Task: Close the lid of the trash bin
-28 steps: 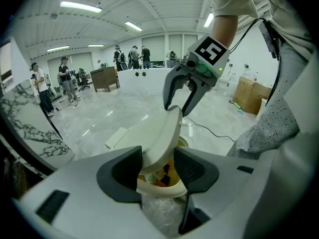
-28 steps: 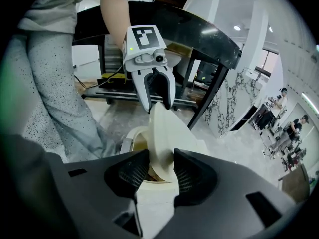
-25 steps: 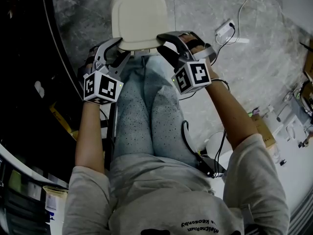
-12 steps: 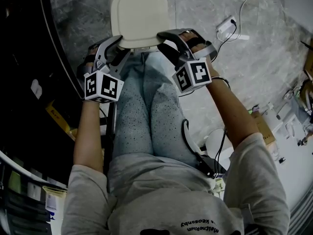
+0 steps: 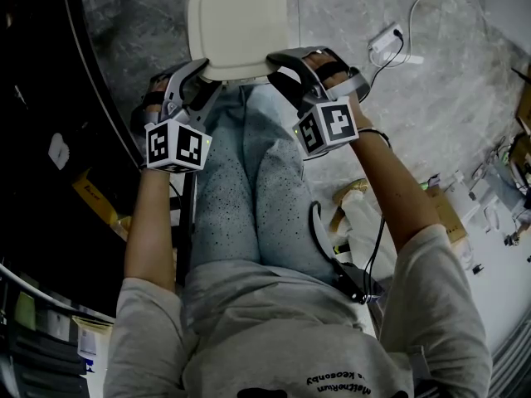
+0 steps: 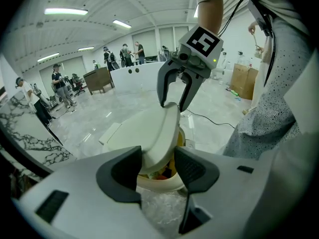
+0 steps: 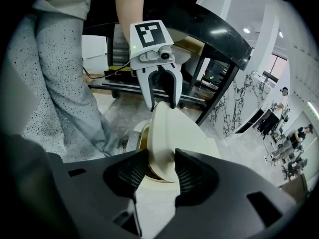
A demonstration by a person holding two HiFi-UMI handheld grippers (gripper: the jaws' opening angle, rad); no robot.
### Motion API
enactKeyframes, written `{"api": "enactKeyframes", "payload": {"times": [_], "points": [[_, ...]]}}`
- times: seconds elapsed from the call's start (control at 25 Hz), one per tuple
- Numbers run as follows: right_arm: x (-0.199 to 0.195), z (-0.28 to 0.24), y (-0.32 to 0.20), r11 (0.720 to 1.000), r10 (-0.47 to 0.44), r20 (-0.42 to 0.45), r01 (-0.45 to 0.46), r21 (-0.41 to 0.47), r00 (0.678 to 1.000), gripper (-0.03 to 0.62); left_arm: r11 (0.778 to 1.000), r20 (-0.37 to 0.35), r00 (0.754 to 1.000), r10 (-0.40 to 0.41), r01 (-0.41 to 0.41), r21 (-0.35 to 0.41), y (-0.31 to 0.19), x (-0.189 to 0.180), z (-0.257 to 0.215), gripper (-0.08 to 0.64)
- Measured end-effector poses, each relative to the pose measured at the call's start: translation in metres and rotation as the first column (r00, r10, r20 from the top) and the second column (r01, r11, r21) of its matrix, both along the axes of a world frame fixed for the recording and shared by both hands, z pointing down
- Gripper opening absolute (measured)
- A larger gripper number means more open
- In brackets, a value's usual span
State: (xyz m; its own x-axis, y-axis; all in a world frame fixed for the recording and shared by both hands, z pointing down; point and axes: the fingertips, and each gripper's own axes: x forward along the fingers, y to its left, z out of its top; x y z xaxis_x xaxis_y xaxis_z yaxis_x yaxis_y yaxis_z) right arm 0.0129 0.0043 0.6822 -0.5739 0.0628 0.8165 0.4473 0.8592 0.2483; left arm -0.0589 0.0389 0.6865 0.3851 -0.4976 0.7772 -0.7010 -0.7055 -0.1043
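The cream lid of the trash bin stands half-raised in front of the person's knees. My left gripper holds its near left edge and my right gripper its near right edge. In the left gripper view the lid lies between my left gripper's pads, with the right gripper clamped on the far edge. In the right gripper view the lid sits between my right gripper's pads, whose jaws are opening slightly. The bin's rim shows rubbish inside.
A black table runs along the left, close to the left arm. On the marble floor lie a power strip with cable, a white bag and cardboard boxes. Several people stand far off.
Both grippers have sunk a little with the lid, which now shows more of its top and lies flatter. A white bag has come into view by the right thigh.
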Motion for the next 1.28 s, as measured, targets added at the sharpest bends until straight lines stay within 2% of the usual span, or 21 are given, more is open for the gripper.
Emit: {"api": "enactKeyframes", "payload": {"times": [0.36,0.52,0.84,1.28], "points": [[0.004,0.014,0.008,0.999,-0.040,-0.034,0.040,0.010,0.999,0.184,0.999,-0.011,1.000,0.014,-0.015,-0.039,0.007,0.004,0.013,0.204],[0.007,0.023,0.014,0.999,-0.033,-0.060,0.031,-0.036,0.998,0.185,0.998,-0.024,1.000,0.010,-0.012,-0.065,0.011,0.006,0.021,0.204],[0.009,0.048,0.020,0.997,-0.074,-0.121,0.073,-0.015,0.990,0.184,0.993,-0.017,1.000,0.017,-0.019,-0.120,0.016,0.007,0.044,0.204],[0.009,0.065,0.022,0.997,-0.070,-0.145,0.066,-0.036,0.987,0.184,0.987,-0.022,1.000,0.016,-0.019,-0.157,0.017,0.008,0.061,0.203]]}}
